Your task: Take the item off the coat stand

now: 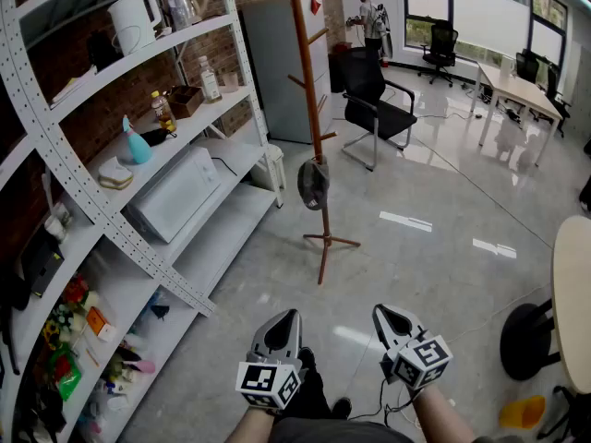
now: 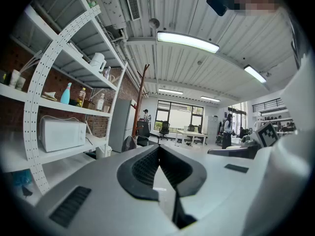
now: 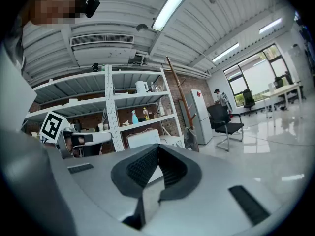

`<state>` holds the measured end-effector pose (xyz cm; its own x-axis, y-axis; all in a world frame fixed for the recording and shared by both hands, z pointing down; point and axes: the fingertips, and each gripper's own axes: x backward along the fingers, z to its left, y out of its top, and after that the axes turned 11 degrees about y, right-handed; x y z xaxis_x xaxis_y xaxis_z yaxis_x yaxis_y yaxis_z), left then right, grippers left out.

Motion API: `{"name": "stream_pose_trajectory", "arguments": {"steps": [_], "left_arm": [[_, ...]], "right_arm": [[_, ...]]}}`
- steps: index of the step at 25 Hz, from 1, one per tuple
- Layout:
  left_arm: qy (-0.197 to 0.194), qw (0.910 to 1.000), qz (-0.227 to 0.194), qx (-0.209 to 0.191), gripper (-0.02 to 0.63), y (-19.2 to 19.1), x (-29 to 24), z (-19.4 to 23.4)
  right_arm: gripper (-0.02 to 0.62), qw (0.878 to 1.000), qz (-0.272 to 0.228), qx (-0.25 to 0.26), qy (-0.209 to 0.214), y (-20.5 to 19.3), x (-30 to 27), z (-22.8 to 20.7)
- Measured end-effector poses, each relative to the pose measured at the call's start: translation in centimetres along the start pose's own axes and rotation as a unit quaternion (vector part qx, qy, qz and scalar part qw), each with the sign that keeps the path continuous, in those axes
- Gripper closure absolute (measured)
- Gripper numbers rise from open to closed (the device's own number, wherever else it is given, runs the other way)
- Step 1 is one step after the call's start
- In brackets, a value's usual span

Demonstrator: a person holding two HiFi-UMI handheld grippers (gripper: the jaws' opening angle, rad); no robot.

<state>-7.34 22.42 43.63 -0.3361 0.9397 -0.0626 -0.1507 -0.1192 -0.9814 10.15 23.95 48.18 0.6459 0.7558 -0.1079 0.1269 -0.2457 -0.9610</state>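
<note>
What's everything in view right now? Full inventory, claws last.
coat stand: one, brown wood, on the open floor ahead
cap: one, dark grey, hanging low on the coat stand
shelving unit: one, white, along the brick wall at left
microwave: one, white, on a middle shelf
kettle: one, white, on the top shelf
spray bottle: one, teal, on the shelf above the microwave
tall cabinet: one, pale grey, behind the coat stand
chair: one, black, right of the cabinet
desk: one, white, near the windows
person: one, at the far end of the room
left claw: one, grey, bottom centre, shut, empty
right claw: one, grey, beside it, shut, empty
</note>
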Motion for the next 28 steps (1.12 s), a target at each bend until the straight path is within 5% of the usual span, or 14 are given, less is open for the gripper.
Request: {"name": "stream_pose_trajectory", "arguments": {"steps": [28], "left_arm": [[-0.021,0.9997,-0.012,0.009,0.600,4.1,-21.8,10.0]], "right_arm": [[0.591,0.999,-0.027,-0.007,-0.039,7.6,-18.9,-12.2]]}}
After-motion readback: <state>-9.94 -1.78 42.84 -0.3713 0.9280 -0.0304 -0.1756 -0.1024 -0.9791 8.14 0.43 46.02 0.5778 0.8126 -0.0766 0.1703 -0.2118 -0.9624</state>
